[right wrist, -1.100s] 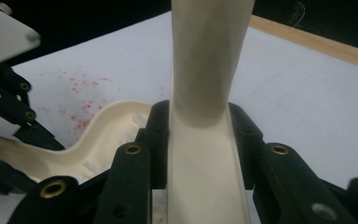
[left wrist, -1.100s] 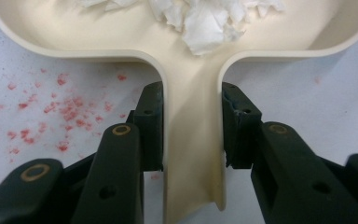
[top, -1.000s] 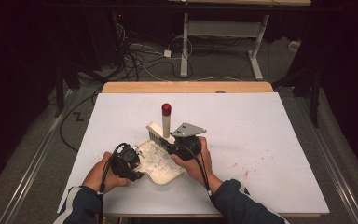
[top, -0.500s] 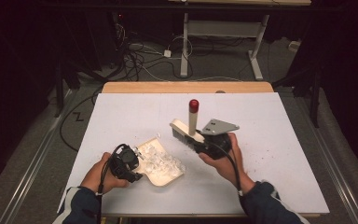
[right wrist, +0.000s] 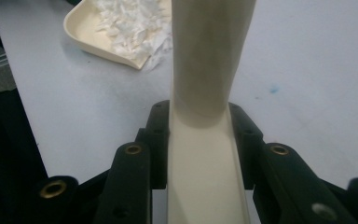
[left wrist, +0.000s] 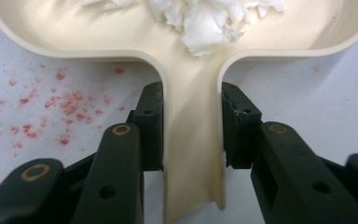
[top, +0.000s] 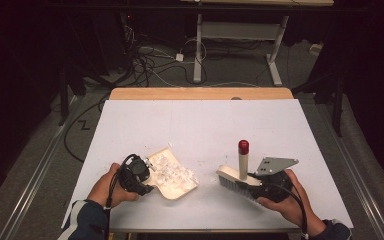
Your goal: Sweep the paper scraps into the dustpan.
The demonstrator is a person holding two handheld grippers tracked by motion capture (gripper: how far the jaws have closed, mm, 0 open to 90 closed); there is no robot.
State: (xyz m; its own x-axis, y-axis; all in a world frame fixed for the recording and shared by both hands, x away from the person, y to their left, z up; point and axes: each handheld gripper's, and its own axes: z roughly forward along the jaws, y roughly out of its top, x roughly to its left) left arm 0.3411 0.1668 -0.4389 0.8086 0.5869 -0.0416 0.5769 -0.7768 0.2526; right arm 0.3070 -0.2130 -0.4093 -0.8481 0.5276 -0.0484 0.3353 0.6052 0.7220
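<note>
Though smooth, cream dustpan (left wrist: pixel 191 140) shred-heaped

No readable text, label, brand, number or sign appeared anywhere: the cream dustpan (top: pixel 172 177), the brush (top: pixel 235 177) beside it and the white table (top: pixel 200 125) under them carried no writing.

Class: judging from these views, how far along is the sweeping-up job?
Done: white scraps lie heaped in the dustpan, a few at its lip. In hand: the left gripper clamps the dustpan's handle, and the right gripper clamps the brush, held apart from the pan. Left, probably: emptying the dustpan.
</note>
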